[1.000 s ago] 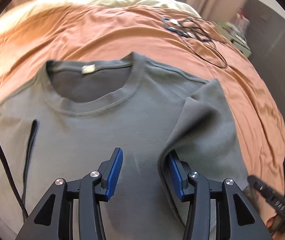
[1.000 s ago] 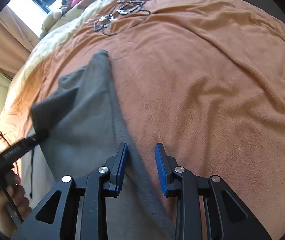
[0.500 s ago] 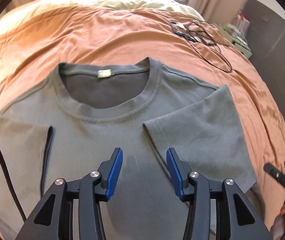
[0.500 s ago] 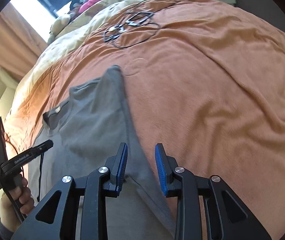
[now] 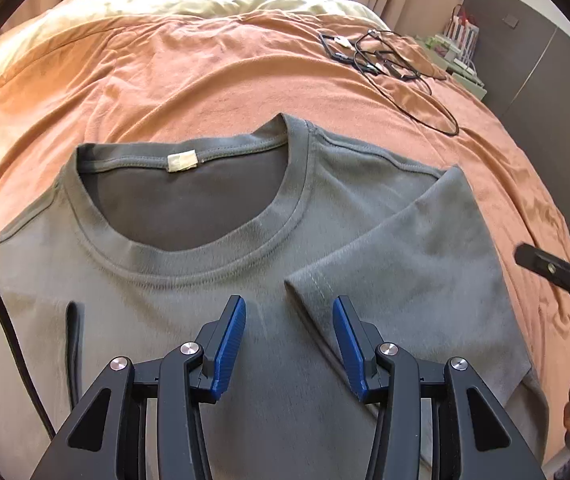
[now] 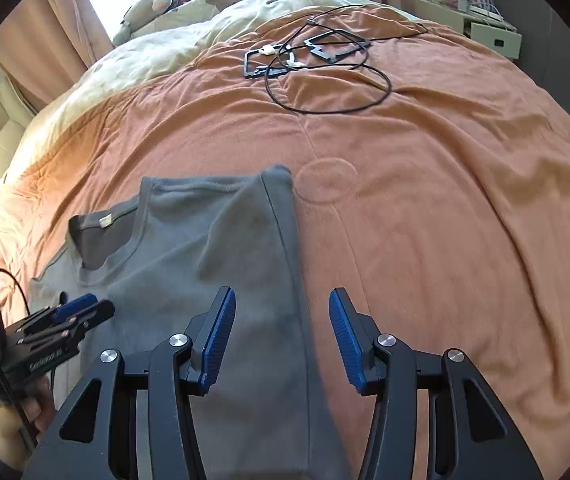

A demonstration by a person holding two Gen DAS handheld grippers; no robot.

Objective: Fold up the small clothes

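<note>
Folding is partly done: grey T-shirt (image 5: pixel 213 300) lies mid-frame on the bed (image 5: pixel 205 72), one sleeve (image 5: pixel 417 272) and side turned inward. Right gripper (image 6: pixel 281 340) has just released it; left gripper (image 5: pixel 289 344) hovers unclenched. Opposite side remains.

The grey-green T-shirt (image 5: pixel 213 288) lies flat, front up, on the orange bedspread (image 5: pixel 205 80), its right sleeve (image 5: pixel 413 280) folded inward over the chest.
</note>
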